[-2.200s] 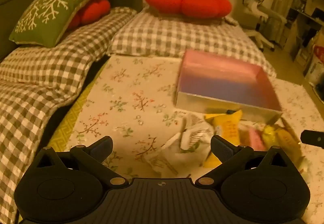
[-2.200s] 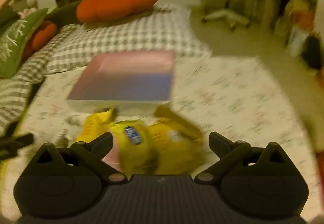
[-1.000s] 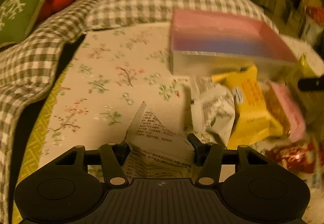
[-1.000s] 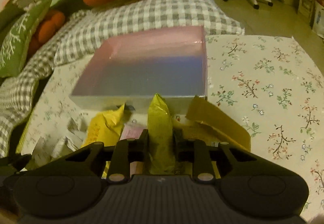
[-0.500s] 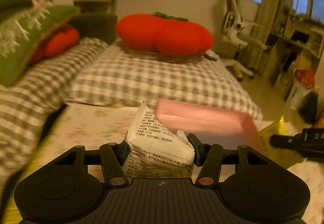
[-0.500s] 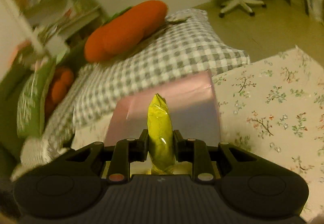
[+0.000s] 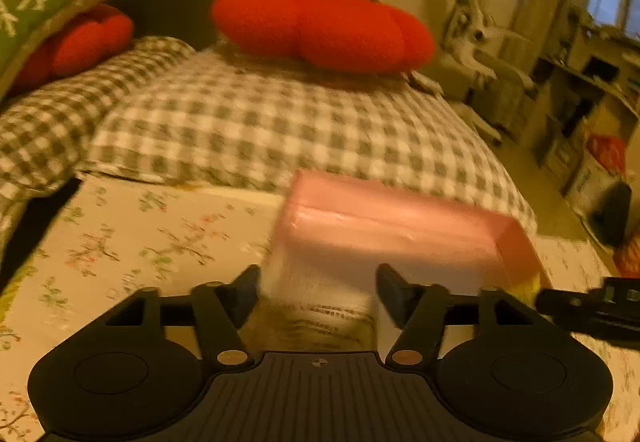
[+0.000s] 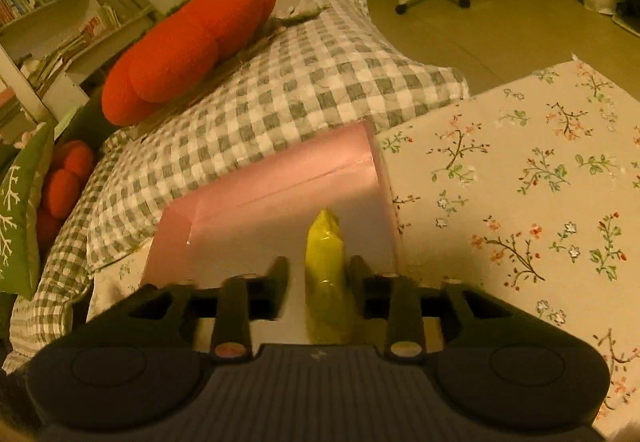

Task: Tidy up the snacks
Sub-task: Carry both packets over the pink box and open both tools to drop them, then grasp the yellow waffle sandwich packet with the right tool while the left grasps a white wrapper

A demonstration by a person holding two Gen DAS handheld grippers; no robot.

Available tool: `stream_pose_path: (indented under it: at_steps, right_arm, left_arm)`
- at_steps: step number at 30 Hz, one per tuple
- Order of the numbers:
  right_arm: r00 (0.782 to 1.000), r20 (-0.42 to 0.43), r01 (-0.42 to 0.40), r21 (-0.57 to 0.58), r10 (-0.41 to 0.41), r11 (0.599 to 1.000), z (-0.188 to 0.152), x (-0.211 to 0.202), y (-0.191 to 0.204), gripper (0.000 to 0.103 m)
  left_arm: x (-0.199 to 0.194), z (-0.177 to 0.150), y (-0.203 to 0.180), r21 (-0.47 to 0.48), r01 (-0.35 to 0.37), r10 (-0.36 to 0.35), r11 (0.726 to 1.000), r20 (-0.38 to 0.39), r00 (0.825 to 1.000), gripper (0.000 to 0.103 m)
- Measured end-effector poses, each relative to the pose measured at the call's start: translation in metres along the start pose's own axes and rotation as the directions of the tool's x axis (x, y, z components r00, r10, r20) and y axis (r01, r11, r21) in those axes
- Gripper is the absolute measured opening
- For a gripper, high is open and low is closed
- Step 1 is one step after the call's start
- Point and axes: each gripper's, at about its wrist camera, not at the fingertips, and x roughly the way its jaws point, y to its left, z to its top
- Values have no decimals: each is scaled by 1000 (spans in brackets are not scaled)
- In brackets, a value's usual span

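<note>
Left wrist view: left gripper [image 7: 318,292] sits over the near-left corner of the pink box [image 7: 400,230], jaws just been opening, now spread wide of the white packet [image 7: 320,316], which is blurred between them and not pinched, so likely dropping into the box. Right wrist view: right gripper [image 8: 318,284] over the same box's near-right part, jaws also just been opening; the yellow packet [image 8: 325,274] stands upright in the gap with daylight on both sides, so released too. Both are held above the box because that's the collection bin (my guess from the task). Box rests on the floral cloth [image 8: 520,178], beside the checked cushion [image 8: 280,82]. Count: one box, two packets visible, one per gripper; two red pillows [image 7: 320,26], one green pillow [image 7: 44,10].
</note>
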Motion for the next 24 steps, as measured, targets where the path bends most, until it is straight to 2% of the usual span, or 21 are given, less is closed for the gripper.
stream_pose_path:
  at_steps: [2, 4, 7, 11, 13, 16, 20, 22, 24]
  right_arm:
    - [999, 43, 11, -2, -11, 1000, 4, -19, 1, 57]
    - [996, 86, 22, -20, -21, 1000, 4, -39, 5, 67]
    - [992, 126, 40, -75, -31, 996, 2, -64, 9, 71]
    - [984, 159, 101, -145, -77, 984, -13, -96, 8, 83]
    - [981, 151, 144, -174, -118, 974, -21, -102, 6, 89]
    - [983, 73, 181, -175, -171, 968, -34, -104, -3, 89]
    - [993, -31, 105, -145, -111, 984, -45, -100, -8, 83]
    - [992, -48, 104, -159, -113, 982, -51, -99, -6, 83]
    - [988, -74, 122, -189, -138, 974, -56, -95, -3, 81]
  left_arm:
    - [-11, 6, 6, -36, 9, -8, 999, 34, 999, 77]
    - [-25, 13, 9, -57, 15, -11, 998, 61, 998, 81]
    - [-46, 16, 9, -58, 0, 4, 998, 79, 997, 83]
    - [-72, 6, 5, -34, -13, 15, 999, 54, 998, 86]
    - [-80, -6, 0, -17, -18, 17, 1000, -4, 1000, 86]
    - [-89, -26, -5, -5, -1, 1, 1000, -83, 997, 86]
    - [-93, -44, -4, 38, -29, 34, 999, -154, 987, 86]
    - [-94, -50, 1, 19, -42, 45, 999, -175, 984, 86]
    - [-95, -56, 7, -14, -26, 23, 1000, -200, 980, 86]
